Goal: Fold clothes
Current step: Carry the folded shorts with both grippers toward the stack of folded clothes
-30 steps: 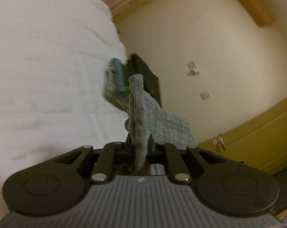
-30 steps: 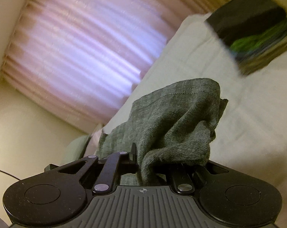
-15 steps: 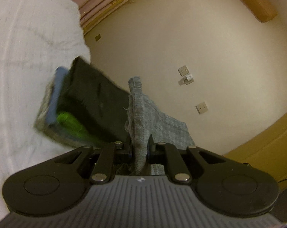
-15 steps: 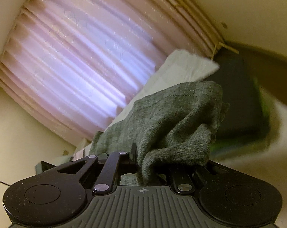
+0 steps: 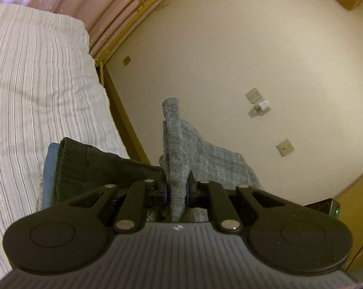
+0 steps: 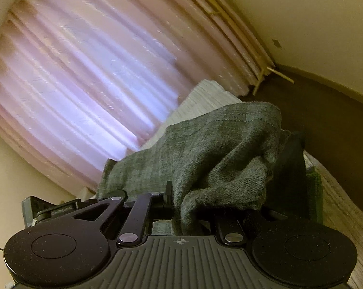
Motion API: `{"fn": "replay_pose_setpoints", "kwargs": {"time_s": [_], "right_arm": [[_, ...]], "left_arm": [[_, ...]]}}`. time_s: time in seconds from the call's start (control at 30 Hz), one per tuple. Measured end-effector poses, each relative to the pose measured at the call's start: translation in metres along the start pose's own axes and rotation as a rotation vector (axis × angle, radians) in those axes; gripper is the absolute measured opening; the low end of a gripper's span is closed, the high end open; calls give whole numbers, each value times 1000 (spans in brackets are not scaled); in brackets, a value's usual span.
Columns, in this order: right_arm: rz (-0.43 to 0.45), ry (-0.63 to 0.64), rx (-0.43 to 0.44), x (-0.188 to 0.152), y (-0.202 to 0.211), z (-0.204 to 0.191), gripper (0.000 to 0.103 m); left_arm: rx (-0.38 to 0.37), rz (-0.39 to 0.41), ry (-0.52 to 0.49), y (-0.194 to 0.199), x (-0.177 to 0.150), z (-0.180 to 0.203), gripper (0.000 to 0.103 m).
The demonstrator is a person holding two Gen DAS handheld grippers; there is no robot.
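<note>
My left gripper (image 5: 176, 189) is shut on a grey knit garment (image 5: 181, 144) that stands up between the jaws and drapes to the right. My right gripper (image 6: 181, 204) is shut on the same grey garment (image 6: 205, 149), which bunches over the jaws and hides the fingertips. A stack of folded clothes, black on top (image 5: 90, 166) with a blue layer under it, lies on the bed just left of and below my left gripper. In the right wrist view the stack (image 6: 292, 168) shows dark with a green layer behind the garment at right.
The white striped bedspread (image 5: 37, 84) fills the left of the left wrist view, its edge by a wooden bed frame (image 5: 123, 120). A cream wall with sockets (image 5: 258, 101) lies ahead. Pink curtains (image 6: 85, 72) fill the right wrist view. Dark floor (image 6: 325, 110) shows beyond the bed.
Both grippers have swung with the grey garment toward the folded stack; the stack now sits close under the left gripper and behind the garment in the right view. Both grips are unchanged.
</note>
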State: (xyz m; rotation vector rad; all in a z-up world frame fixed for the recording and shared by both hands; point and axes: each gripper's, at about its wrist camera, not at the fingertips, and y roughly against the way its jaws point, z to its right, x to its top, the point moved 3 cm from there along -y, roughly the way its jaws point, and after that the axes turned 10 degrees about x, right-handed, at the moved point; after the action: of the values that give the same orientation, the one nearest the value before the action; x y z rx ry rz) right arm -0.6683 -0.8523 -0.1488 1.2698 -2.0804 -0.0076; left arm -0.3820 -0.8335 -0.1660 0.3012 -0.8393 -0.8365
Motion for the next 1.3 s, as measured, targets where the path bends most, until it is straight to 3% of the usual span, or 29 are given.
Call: {"fn": "replay_pose_setpoints", "kwargs": {"time_s": [0.37,0.63,0.67,0.73,0.77,0.97,1.1,1.17,1.2,1.3], "right_arm": [[-78,-111,-52,-5,-45,73,8],[-109,-104,-92,-18,-66,108,10],[-97,-108,-104,-18,-62,110,31],[-68,-116,-130,-18,-54,114,61],[-36,-125,-122,-17,-44,116,61],[164,-275,-71,-4,14,149,61],[160,-367,-29,4,10,173,59],[131,-317,-68,8,2,173,18],[134,-276,-75,11,2,169,13],[200,-138,-60,16,11,145,9]], "left_arm": [[74,-100,42,-65,-6,-55,9],[109,-122,33,-88,-9,-82,10],[110,-123,30,-89,-10,-84,11],[112,-124,25,-89,-11,-87,11],[107,-127,26,-89,-11,-88,11],[85,-113,42,-84,2,-91,24],[79,-87,68,-92,18,-94,24],[82,-83,51,-97,24,-94,18],[77,-81,40,-97,27,-92,2],[58,-21,-38,-87,29,-83,2]]}}
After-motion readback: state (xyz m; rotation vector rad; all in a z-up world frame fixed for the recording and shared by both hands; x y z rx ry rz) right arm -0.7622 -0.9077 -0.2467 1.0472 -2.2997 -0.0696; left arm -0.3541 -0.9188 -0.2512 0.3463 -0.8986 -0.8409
